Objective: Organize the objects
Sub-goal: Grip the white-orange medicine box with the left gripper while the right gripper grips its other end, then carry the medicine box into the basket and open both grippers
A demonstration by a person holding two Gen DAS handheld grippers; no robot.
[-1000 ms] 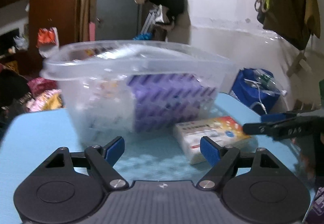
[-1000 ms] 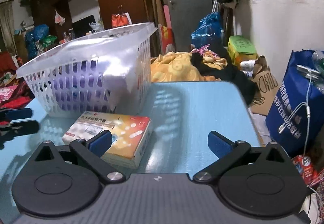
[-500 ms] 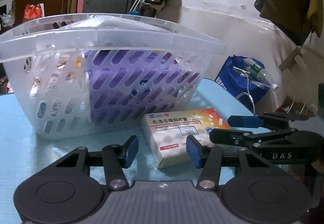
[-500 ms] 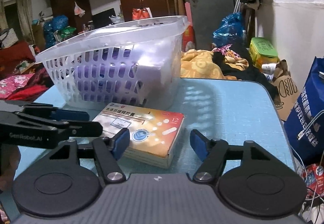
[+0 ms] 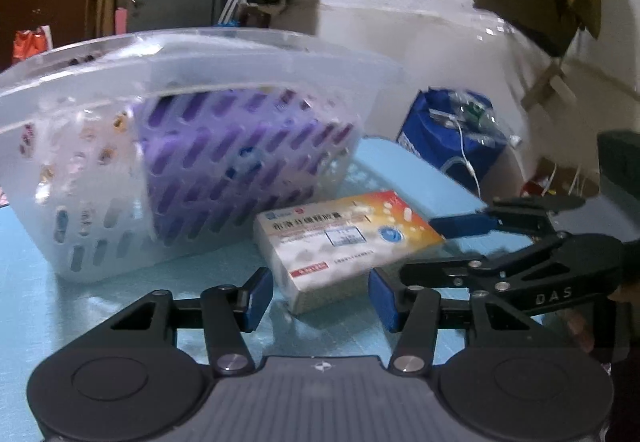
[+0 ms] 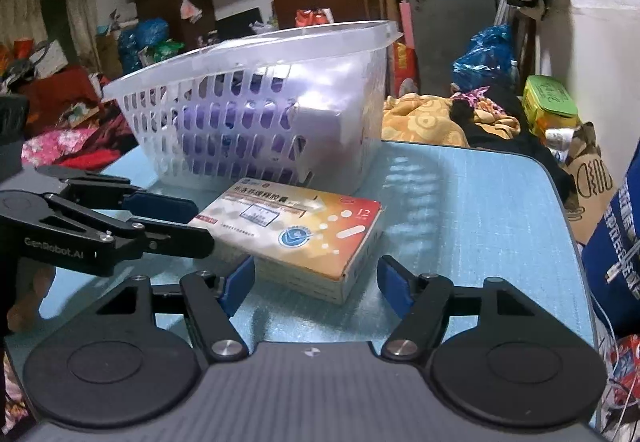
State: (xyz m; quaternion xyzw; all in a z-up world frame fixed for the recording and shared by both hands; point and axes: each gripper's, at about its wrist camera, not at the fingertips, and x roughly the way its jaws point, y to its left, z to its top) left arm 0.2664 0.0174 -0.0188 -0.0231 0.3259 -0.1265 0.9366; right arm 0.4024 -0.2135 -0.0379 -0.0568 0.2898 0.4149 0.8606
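Note:
A white and orange medicine box [image 5: 344, 238] lies flat on the blue table [image 5: 120, 290], just in front of a clear slotted plastic basket [image 5: 180, 146] that holds a purple pack [image 5: 240, 162]. My left gripper [image 5: 320, 300] is open, its blue pads either side of the box's near corner, not touching. My right gripper [image 6: 316, 284] is open too, straddling the near end of the box [image 6: 296, 226] from the other side. The basket [image 6: 260, 106] stands behind the box. Each gripper shows in the other's view, beside the box.
A blue bag [image 5: 452, 138] stands off the table's far right edge. Orange and dark bedding [image 6: 448, 118] and a green box [image 6: 552, 102] lie beyond the table. The table's right edge [image 6: 568, 226] is near my right gripper.
Both grippers have closed in on the medicine box from opposite sides and narrowed their jaws somewhat. The box and basket have stayed in place.

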